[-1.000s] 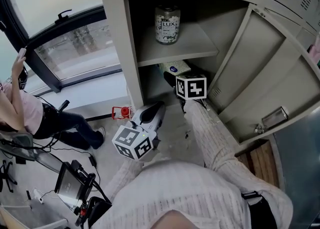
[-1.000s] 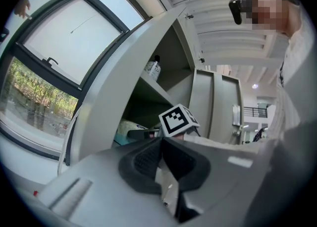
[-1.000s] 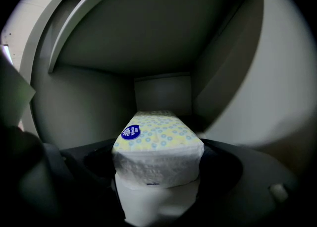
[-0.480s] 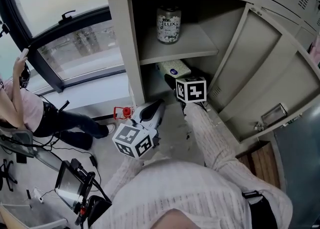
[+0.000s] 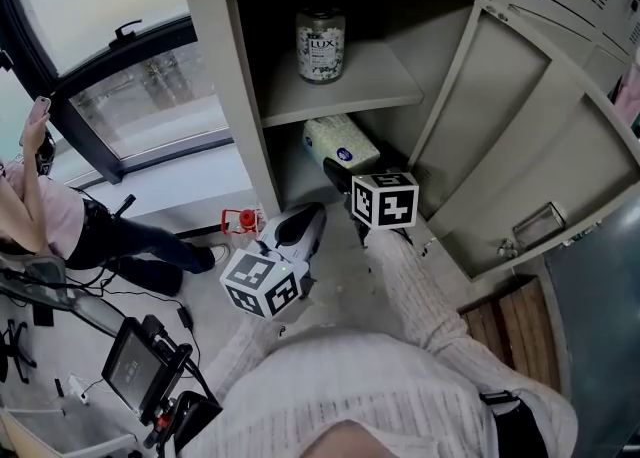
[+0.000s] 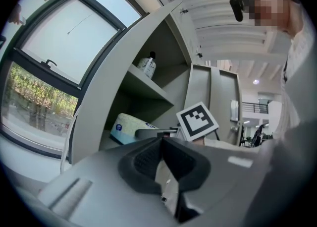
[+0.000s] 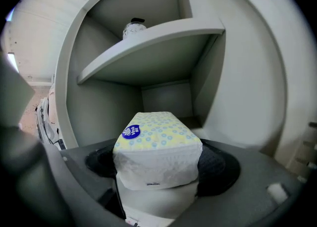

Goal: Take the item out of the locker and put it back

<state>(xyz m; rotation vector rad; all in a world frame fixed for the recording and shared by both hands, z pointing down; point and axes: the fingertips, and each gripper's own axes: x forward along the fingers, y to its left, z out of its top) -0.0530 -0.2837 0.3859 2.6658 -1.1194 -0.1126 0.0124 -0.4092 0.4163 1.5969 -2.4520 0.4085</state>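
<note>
The grey locker [image 5: 245,126] stands with its door [image 5: 520,146] swung wide open, and the LUX bottle [image 5: 320,43] is untouched on the upper shelf [image 5: 380,81]. What differs from one second ago is the tissue pack [image 5: 340,141]. Before, only a small part of it showed deep in the lower compartment; now most of its top shows near the front edge. So I judge that I am drawing it out, and the first half of the task is nearly done; the putting back comes after. My right gripper [image 7: 158,166] pinches the pack from both sides with its fingers [image 7: 220,166]. My left gripper [image 6: 161,141] waits outside the locker, its fingers [image 6: 141,164] pressed together on nothing.
</note>
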